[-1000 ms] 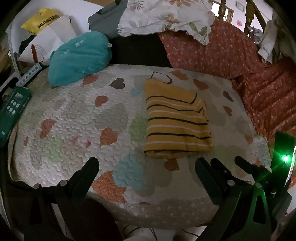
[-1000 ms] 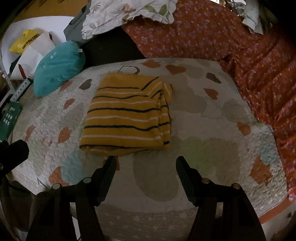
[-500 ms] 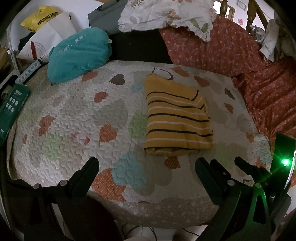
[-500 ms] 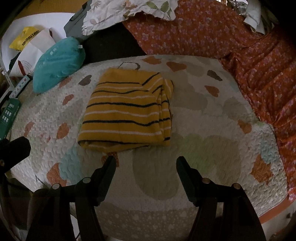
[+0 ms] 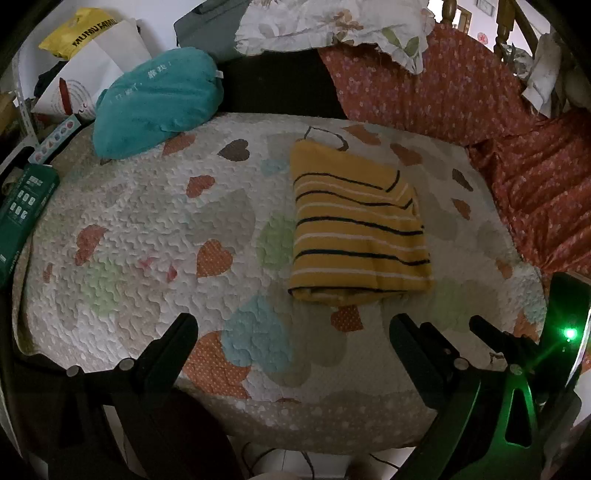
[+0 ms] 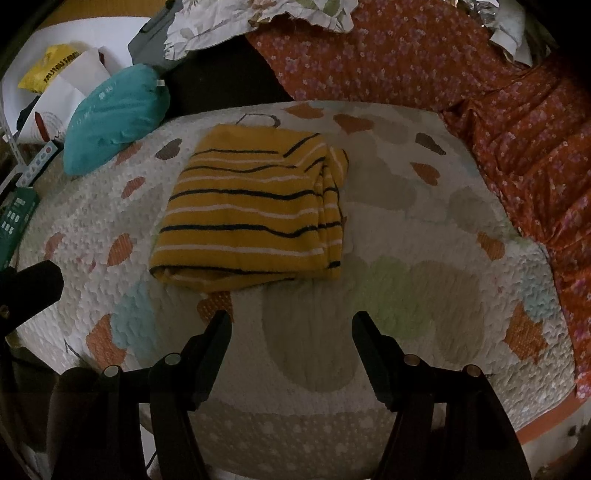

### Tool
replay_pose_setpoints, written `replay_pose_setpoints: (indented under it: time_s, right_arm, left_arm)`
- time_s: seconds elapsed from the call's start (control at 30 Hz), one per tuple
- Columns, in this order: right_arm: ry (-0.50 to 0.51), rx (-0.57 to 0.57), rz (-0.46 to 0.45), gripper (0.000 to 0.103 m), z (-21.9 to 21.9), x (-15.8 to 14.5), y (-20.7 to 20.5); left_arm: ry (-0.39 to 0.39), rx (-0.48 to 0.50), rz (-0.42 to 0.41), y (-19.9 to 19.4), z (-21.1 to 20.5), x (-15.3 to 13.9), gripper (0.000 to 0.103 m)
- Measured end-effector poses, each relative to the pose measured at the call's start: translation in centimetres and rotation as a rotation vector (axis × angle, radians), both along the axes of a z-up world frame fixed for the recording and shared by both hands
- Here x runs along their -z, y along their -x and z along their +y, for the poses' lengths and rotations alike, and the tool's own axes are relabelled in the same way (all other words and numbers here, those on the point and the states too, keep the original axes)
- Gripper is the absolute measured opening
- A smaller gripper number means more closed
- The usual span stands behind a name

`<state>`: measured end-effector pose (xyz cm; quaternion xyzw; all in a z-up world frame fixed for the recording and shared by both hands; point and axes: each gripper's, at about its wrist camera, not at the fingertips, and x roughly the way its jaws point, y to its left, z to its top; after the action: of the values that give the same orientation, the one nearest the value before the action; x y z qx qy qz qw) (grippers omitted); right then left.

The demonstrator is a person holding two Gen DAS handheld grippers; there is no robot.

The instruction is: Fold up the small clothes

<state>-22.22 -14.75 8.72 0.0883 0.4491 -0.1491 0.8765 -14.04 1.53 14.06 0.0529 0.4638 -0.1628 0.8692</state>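
A yellow garment with black and white stripes (image 5: pixel 354 225) lies folded into a rectangle on the heart-patterned quilt (image 5: pixel 155 229). It also shows in the right wrist view (image 6: pixel 251 214). My left gripper (image 5: pixel 293 326) is open and empty, held near the quilt's front edge, short of the garment. My right gripper (image 6: pixel 291 325) is open and empty, just in front of the garment's near edge. The right gripper's fingers (image 5: pixel 491 336) show at the lower right of the left wrist view.
A teal pillow (image 5: pixel 155 103) lies at the back left. A green box (image 5: pixel 22 206) sits at the left edge. An orange floral blanket (image 6: pixel 498 92) is bunched along the back and right. A floral cloth (image 5: pixel 332 26) and bags (image 5: pixel 85 48) lie behind.
Both views have shifted slightly, with the garment sitting a little farther from the grippers. The garment itself has not moved. Both grippers stay open.
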Motion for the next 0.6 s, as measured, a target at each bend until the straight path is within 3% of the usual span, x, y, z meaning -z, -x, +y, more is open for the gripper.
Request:
replay_pose_setpoints:
  time_s: [0.6]
  right_arm:
    - [-0.004,-0.013,0.029,0.072,-0.1,1.4,-0.8]
  left_arm:
    - [-0.018,0.003,0.044,-1.2,-0.6,1.9,0.103]
